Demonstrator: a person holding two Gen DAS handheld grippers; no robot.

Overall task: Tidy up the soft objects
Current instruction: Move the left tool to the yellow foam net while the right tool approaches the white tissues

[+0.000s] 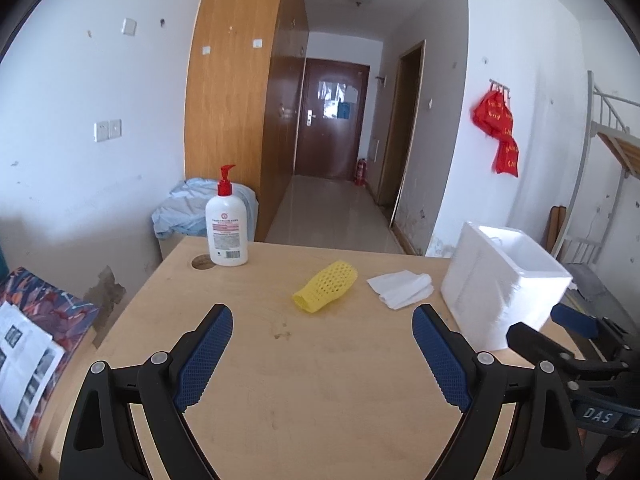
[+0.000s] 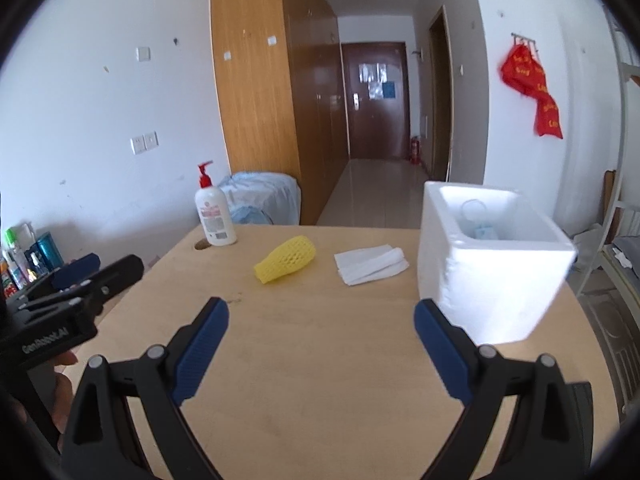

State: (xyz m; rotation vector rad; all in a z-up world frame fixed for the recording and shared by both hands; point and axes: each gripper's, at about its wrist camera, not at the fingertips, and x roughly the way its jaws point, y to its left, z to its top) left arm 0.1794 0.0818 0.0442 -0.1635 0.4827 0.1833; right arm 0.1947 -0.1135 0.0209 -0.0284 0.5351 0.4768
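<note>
So both grippers are hanging over the near end of the wooden table [image 1: 320, 400] with nothing in them: the left gripper [image 1: 322, 336] has its jaws spread wide, and the right gripper [image 2: 321, 330] is just as wide open and empty. The soft stuff left out is a yellow foam net sleeve [image 1: 325, 292] lying on its side mid-table, and a folded white tissue [image 1: 402, 289] just to its right, not touching it. Further right sits the white foam box [image 2: 492, 268], and from the right wrist view there's already something light blue in the bottom, can't tell what. A lotion bottle [image 1: 226, 224] stands at the far left. Looks to me like we're between pickups. Next move is probably reaching forward for the sleeve or tissue, closing gently since both squash easily, then dropping it in the box.
</note>
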